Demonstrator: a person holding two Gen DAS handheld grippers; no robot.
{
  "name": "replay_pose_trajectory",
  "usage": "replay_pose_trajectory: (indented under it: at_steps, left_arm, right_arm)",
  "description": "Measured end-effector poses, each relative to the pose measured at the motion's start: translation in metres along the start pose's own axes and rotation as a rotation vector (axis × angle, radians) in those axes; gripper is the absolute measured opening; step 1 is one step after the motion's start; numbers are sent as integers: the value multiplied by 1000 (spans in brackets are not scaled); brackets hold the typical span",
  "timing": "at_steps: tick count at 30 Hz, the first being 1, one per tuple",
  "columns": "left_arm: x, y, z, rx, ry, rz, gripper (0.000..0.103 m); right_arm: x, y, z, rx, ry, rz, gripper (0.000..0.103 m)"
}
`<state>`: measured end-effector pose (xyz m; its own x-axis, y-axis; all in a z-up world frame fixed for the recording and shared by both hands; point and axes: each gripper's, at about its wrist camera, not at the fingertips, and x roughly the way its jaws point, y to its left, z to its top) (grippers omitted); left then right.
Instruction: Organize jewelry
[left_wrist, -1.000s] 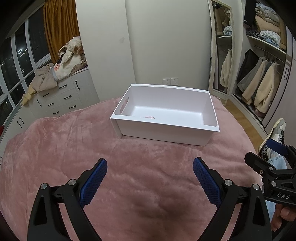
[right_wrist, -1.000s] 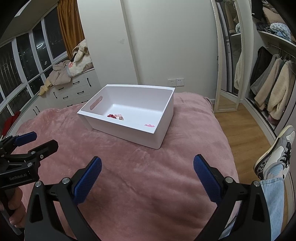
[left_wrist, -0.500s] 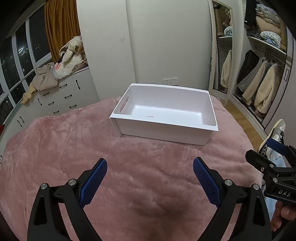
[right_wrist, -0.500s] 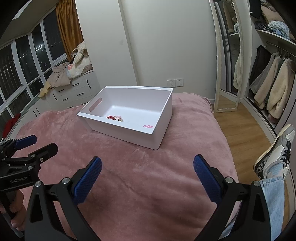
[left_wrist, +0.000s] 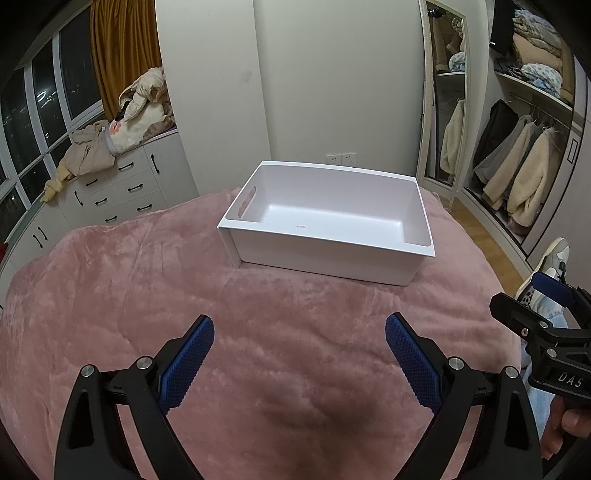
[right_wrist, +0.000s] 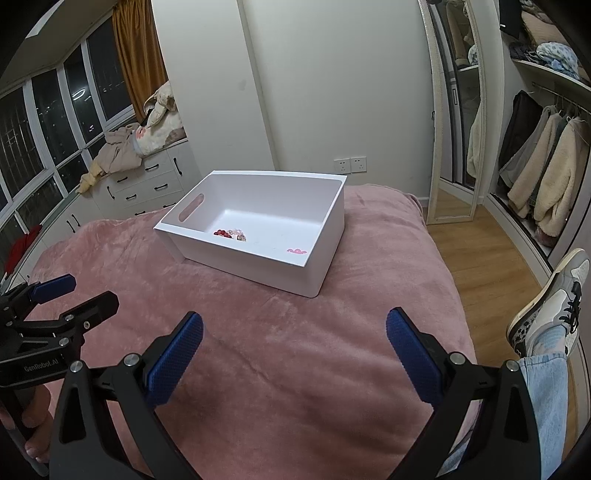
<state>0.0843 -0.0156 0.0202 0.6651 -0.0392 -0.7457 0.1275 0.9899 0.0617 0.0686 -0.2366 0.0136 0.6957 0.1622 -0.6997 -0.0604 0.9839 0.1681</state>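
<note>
A bed with a fluffy pink blanket (right_wrist: 295, 350) carries the white rectangular plastic bin (right_wrist: 258, 258), ahead of both grippers. Its long axis runs across the left gripper (left_wrist: 299, 354). The right gripper (right_wrist: 294, 343) is also spread and empty. Small red and pale bead jewelry (right_wrist: 231, 233) lies inside; the near wall partly hides it.

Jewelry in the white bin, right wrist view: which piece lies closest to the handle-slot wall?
The dark red bead cluster in the white bin. It adjoins pale beads mid-floor, on their slot side; the pink piece lies alone near the opposite corner.
</note>
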Motion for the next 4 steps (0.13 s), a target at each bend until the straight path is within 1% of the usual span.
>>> replay_pose_trajectory:
  at_steps: [4]
  left_arm:
    - [1, -1, -1, -1, 0, -2, 95]
  right_arm:
    - [0, 0, 0, 0, 0, -1, 98]
